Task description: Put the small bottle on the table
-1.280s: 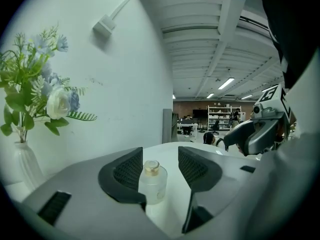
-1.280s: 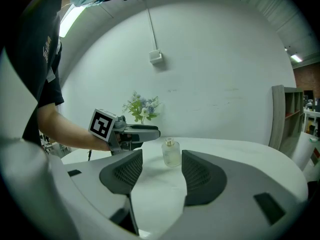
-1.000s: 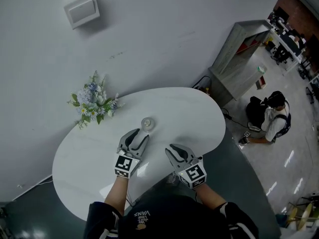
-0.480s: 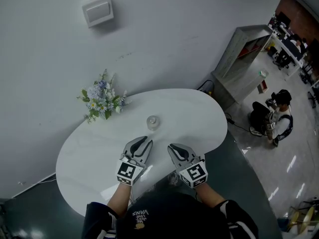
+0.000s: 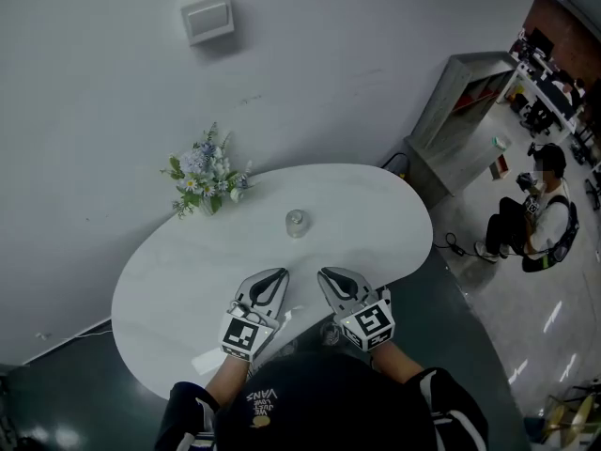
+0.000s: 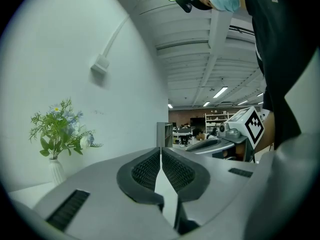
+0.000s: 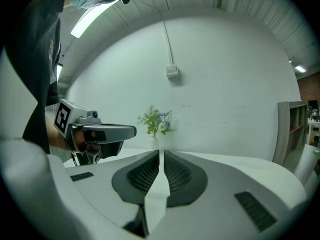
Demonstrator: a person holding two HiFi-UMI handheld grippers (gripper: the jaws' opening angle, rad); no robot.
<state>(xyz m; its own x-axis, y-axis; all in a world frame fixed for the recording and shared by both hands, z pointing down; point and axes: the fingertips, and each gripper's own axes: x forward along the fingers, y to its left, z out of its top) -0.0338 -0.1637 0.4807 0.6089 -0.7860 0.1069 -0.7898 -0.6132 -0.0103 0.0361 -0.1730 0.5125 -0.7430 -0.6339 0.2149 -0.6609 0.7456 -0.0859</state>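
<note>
- Centre of the head view: the small bottle (image 5: 296, 223) stands on the white table (image 5: 178, 271), on its own in the bare middle of the top.
- The left gripper (image 5: 274, 278) sits low in the frame, left of centre, over the near edge of the table. Its jaws are closed tight against each other with nothing between them; the left gripper view shows the two ribbed pads meeting along one thin line.
- The right gripper (image 5: 331, 276) is just beside it, lower centre. Its jaws are also pressed together and empty, as the right gripper view makes plain.
- Both grippers point up the frame toward the bottle but are well apart from it, with bare tabletop in between.
- A vase of flowers (image 5: 208, 172) stands at the table's far left edge, against the wall, left of the bottle and above it in the frame.
- A small white box (image 5: 208, 17) is fixed to the wall, top of the frame.
- At the upper right stands a grey cabinet (image 5: 465, 111); a person (image 5: 535, 219) sits on the floor at the right edge.
</note>
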